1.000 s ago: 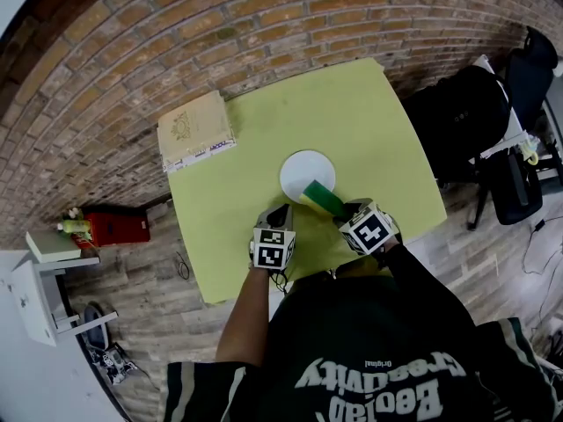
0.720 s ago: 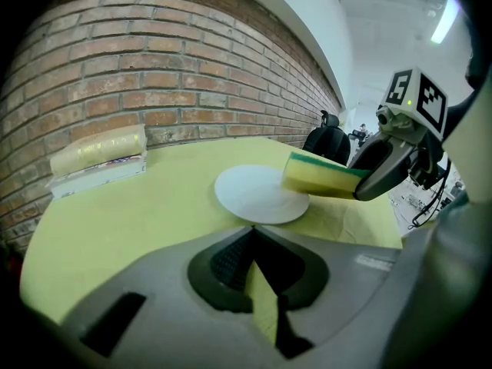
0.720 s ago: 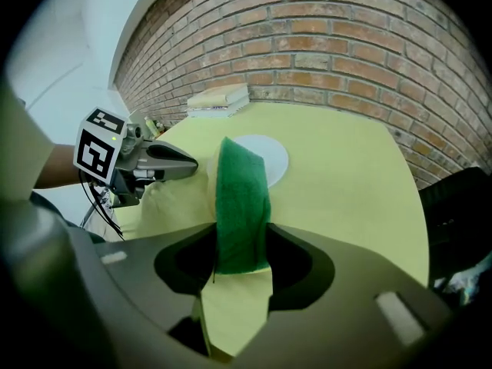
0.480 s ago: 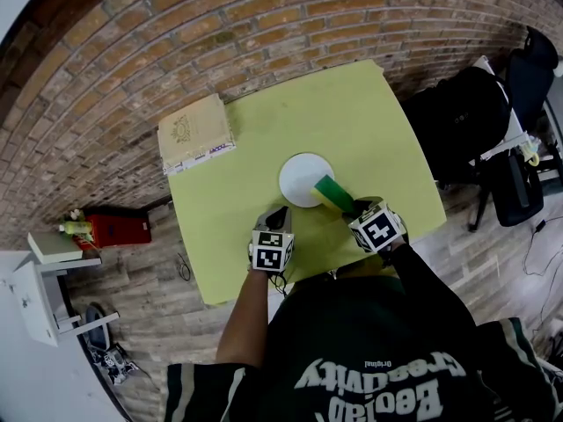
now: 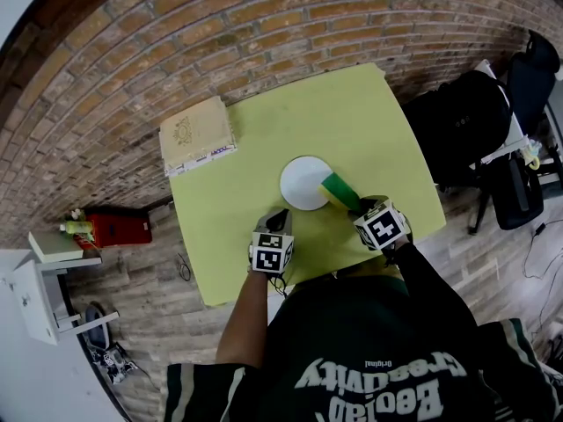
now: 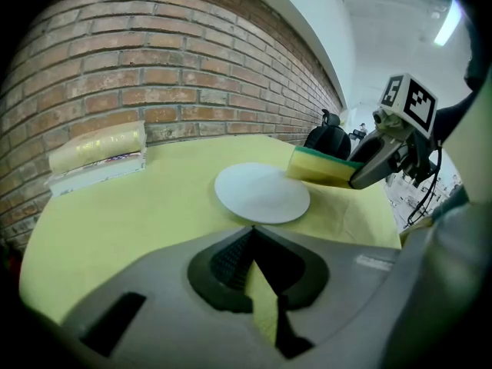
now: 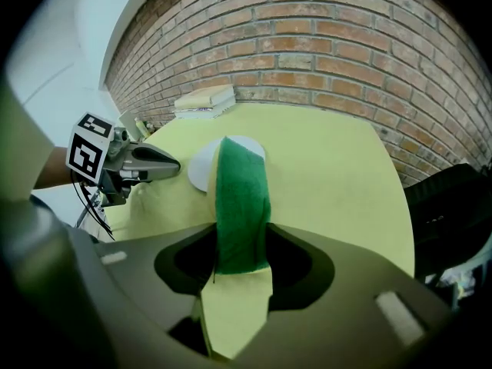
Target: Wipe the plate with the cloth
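One white plate (image 5: 303, 181) sits in the middle of the yellow-green surface (image 5: 352, 112). The green-and-yellow cloth (image 5: 339, 191), pinched in the right gripper's (image 5: 354, 206) jaws, has slid from the plate's near-right part to its right rim, so this stroke looks nearly spent. The left gripper (image 5: 280, 214), jaws pressed together and empty, sits just beside the near rim. The shirt (image 5: 378, 385) lettering is upside down and unreadable, as is the book (image 5: 197, 134) cover
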